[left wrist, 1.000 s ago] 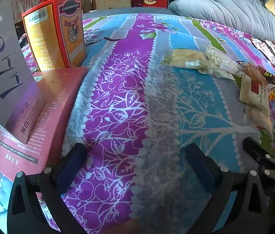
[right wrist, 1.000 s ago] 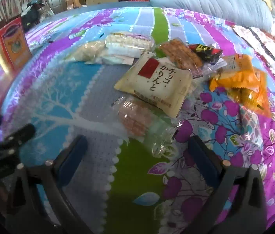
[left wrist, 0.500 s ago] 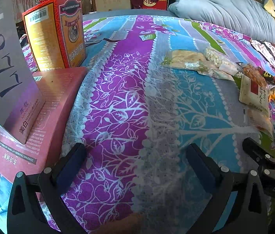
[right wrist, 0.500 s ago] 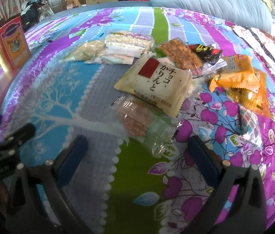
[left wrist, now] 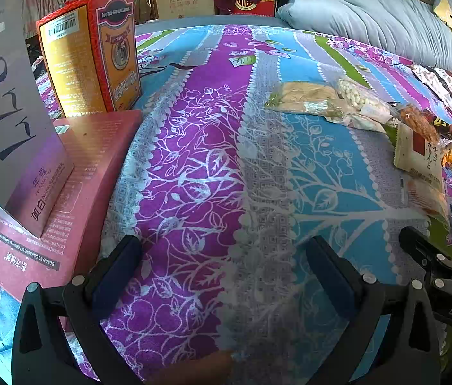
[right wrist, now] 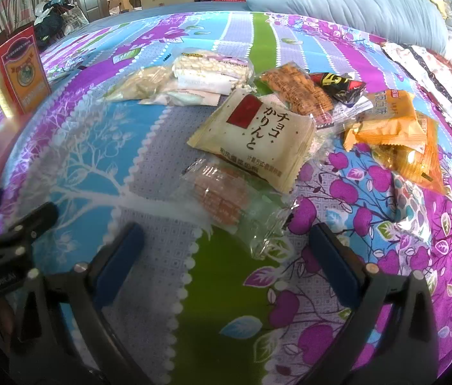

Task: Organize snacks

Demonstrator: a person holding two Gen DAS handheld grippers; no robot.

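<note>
Several snack packets lie on a flowered bedspread (right wrist: 168,147). A cream packet with a red square (right wrist: 255,138) rests partly on a clear packet of orange biscuits (right wrist: 226,199), just ahead of my open right gripper (right wrist: 226,253). Behind them lie pale cracker packets (right wrist: 210,70), a brown cracker packet (right wrist: 296,89), a black wrapper (right wrist: 341,86) and orange packets (right wrist: 393,128). My left gripper (left wrist: 222,266) is open over bare bedspread (left wrist: 194,160), with the same snacks (left wrist: 418,150) far to its right. Both grippers hold nothing.
A flat pink box (left wrist: 75,192) lies at the left, with a grey numbered card (left wrist: 4,102) leaning on it. An orange-red carton (left wrist: 94,51) stands upright behind it. A blue duvet (right wrist: 348,3) is bunched at the far end. Each gripper shows at the other view's edge (left wrist: 441,269).
Both grippers have hardly moved; the views have shifted only slightly. Nothing was taken hold of or let go.
</note>
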